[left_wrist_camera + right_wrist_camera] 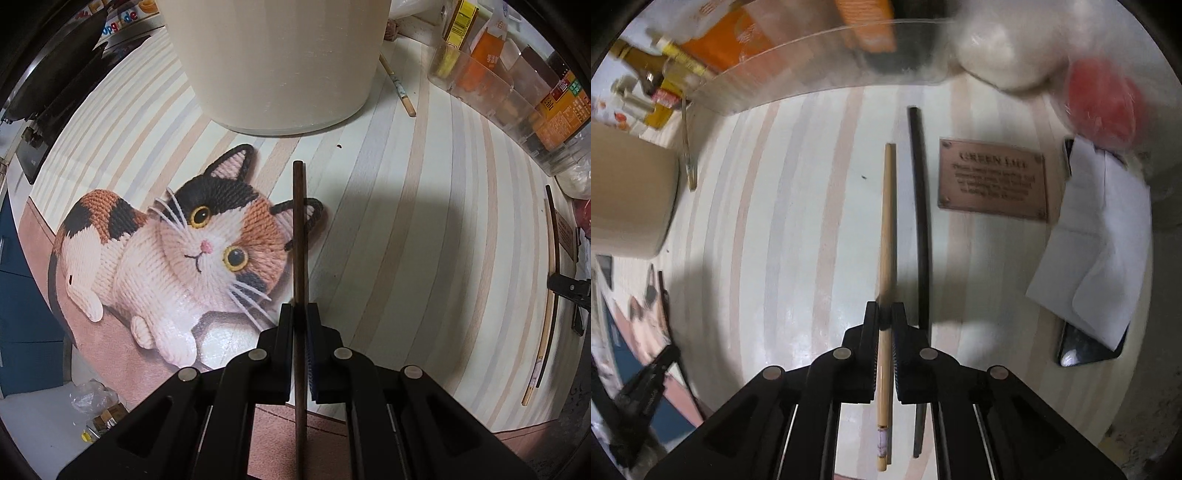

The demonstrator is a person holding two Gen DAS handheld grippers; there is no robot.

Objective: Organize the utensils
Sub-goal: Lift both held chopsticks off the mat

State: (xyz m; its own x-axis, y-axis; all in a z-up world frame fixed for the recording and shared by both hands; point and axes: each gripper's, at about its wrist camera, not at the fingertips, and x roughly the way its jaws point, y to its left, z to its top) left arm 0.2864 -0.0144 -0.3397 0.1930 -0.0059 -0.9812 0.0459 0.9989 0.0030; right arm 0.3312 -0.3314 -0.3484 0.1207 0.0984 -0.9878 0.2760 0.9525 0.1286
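Over the striped mat (424, 229), my left gripper (300, 314) clamps a dark brown chopstick (298, 229) by the cat print (177, 254), cream holder (273, 62) beyond. My right gripper (885, 314) pinches a light bamboo chopstick (886, 229); black chopstick (921, 221) lies just beside.

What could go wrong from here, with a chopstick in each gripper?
1. The right gripper pinches the light bamboo chopstick right beside the black chopstick; lifting could nudge or drag that one along.
2. The left gripper holds the dark brown chopstick by a thin section, so it might swivel or slip on the way to the cream container.
3. The clear plastic bin sits close ahead; a swing could clip it.
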